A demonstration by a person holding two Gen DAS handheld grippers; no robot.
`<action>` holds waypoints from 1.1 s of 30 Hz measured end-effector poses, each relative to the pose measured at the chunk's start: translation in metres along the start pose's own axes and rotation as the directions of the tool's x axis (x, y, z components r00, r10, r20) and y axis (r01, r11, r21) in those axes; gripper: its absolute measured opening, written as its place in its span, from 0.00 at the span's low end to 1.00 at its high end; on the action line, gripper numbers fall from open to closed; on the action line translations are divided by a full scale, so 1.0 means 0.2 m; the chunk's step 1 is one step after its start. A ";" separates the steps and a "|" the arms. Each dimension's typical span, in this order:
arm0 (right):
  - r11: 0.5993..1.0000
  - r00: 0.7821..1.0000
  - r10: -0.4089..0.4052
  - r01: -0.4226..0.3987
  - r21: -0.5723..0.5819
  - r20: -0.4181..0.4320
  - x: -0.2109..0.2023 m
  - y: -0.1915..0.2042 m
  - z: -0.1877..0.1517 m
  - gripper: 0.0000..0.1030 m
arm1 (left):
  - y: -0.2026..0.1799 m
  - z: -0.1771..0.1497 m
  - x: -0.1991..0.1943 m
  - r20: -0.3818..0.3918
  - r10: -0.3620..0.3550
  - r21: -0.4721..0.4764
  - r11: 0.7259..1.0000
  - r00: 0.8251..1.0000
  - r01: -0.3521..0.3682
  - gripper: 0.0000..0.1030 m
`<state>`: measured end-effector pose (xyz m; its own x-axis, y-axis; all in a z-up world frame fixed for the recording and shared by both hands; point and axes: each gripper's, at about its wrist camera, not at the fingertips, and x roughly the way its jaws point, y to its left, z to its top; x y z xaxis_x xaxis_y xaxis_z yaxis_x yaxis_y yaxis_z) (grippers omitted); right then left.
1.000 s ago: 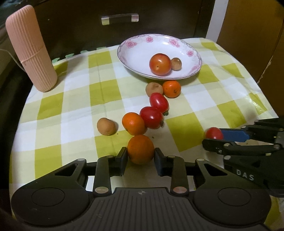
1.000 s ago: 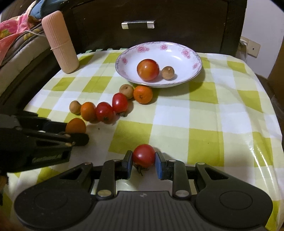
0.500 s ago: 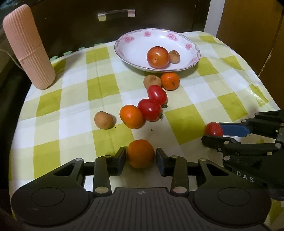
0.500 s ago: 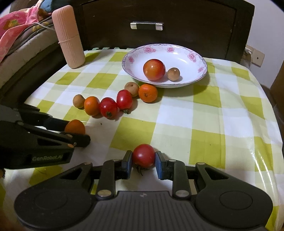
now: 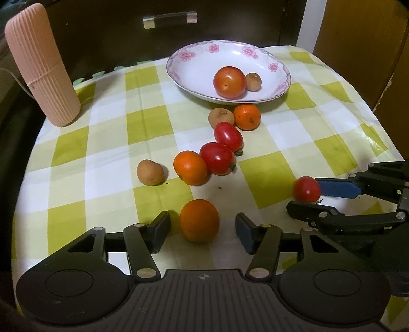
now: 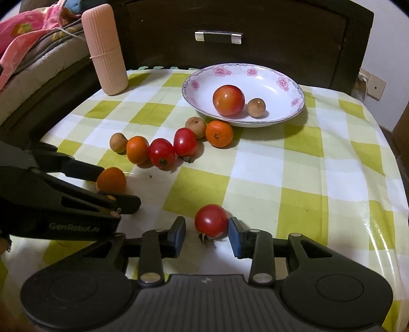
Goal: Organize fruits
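Note:
In the left wrist view an orange (image 5: 199,221) rests on the checked cloth between the fingers of my left gripper (image 5: 202,228). Its jaws are opening, with a gap on each side of the fruit. In the right wrist view a small red tomato (image 6: 211,221) lies between the blue pads of my right gripper (image 6: 206,226). Those jaws are opening too: the left pad stands clear and the right pad is at the tomato's skin. Farther back, the flowered plate (image 5: 179,76) holds a large tomato (image 5: 229,82) and a brown longan (image 5: 253,81).
Between the grippers and the plate (image 6: 294,84) lies a loose row of oranges, red tomatoes and longans (image 5: 217,158). A pink ribbed cylinder (image 5: 41,66) stands at the back left. A dark drawer front (image 5: 170,20) rises behind the table. Bedding (image 6: 30,38) lies off the left edge.
The left jaws have spread away from the orange, which now sits free on the cloth. The right jaws have parted slightly from the tomato. Neither hand has shifted.

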<state>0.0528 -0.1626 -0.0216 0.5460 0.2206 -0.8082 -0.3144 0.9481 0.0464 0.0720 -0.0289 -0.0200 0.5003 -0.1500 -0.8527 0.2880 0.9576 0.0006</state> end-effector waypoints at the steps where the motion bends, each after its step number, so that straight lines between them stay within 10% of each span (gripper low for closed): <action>1: 1.000 1.000 -0.002 0.002 -0.004 -0.002 0.00 0.00 0.00 0.33 | 0.00 0.00 0.00 0.000 0.002 0.002 1.000 1.000 -0.002 0.60; 8: 0.999 0.999 -0.042 0.042 -0.032 -0.014 0.01 0.01 0.01 0.25 | 0.01 0.00 -0.01 0.001 -0.014 -0.013 1.000 1.000 0.014 0.39; 33: 0.998 1.000 -0.009 0.008 0.055 0.017 -0.02 -0.01 0.08 0.25 | -0.03 0.08 -0.05 0.050 -0.063 -0.017 0.998 0.997 0.064 0.35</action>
<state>0.0640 -0.1618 -0.0086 0.5619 0.2159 -0.7985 -0.2668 0.9610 0.0721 0.0782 -0.0362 -0.0023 0.5215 -0.2224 -0.8238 0.3060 0.9500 -0.0628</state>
